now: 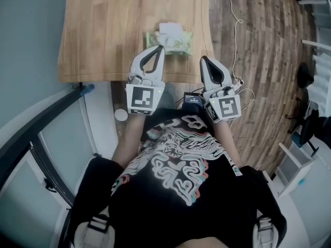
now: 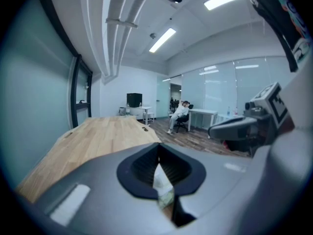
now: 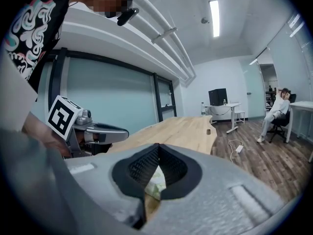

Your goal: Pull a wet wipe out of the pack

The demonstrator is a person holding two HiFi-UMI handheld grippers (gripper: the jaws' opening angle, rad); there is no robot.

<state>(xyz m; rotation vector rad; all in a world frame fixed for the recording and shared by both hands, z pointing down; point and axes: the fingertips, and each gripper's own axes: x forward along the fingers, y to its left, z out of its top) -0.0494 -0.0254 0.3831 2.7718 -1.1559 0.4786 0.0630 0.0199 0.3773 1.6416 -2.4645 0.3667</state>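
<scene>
Pack [image 1: 169, 40] lies at the upper middle of the head view on the worktop [image 1: 103, 35], just beyond the left gripper [image 1: 161, 48] and right gripper [image 1: 202, 59], both with fingers [image 2: 98, 180] closed on nothing. We should press the pack down with the left gripper. Then we open the right gripper, nip only the topmost wipe and draw it out slowly.

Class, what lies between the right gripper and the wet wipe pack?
Only bare wooden table separates the right gripper and the wet wipe pack, shown in the head view.
</scene>
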